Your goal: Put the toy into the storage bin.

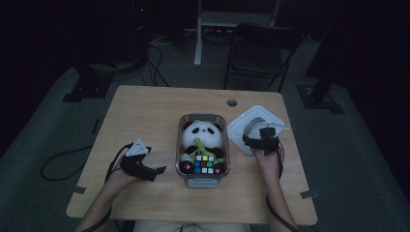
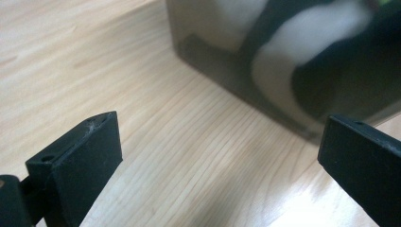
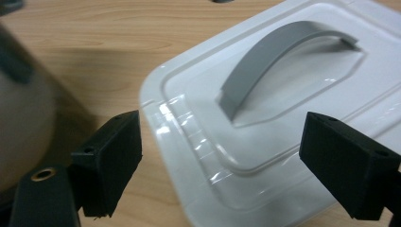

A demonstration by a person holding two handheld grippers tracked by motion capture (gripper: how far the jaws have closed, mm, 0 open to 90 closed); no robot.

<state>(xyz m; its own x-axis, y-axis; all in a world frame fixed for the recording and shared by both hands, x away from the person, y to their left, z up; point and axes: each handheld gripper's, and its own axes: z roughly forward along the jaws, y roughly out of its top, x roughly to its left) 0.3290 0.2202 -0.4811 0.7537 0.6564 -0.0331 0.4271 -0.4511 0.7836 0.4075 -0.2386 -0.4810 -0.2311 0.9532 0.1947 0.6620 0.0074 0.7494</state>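
Right gripper (image 1: 264, 137) held low over the near corner of the white lid (image 3: 283, 118), forearm reaching straight forward; fingers (image 3: 113, 161) spread wide, empty. The lid lies flat on the surface (image 1: 145, 116), just right of the clear bin (image 1: 187, 180). Left gripper (image 1: 153, 170) points at the bin's left wall, fingers wide, empty.
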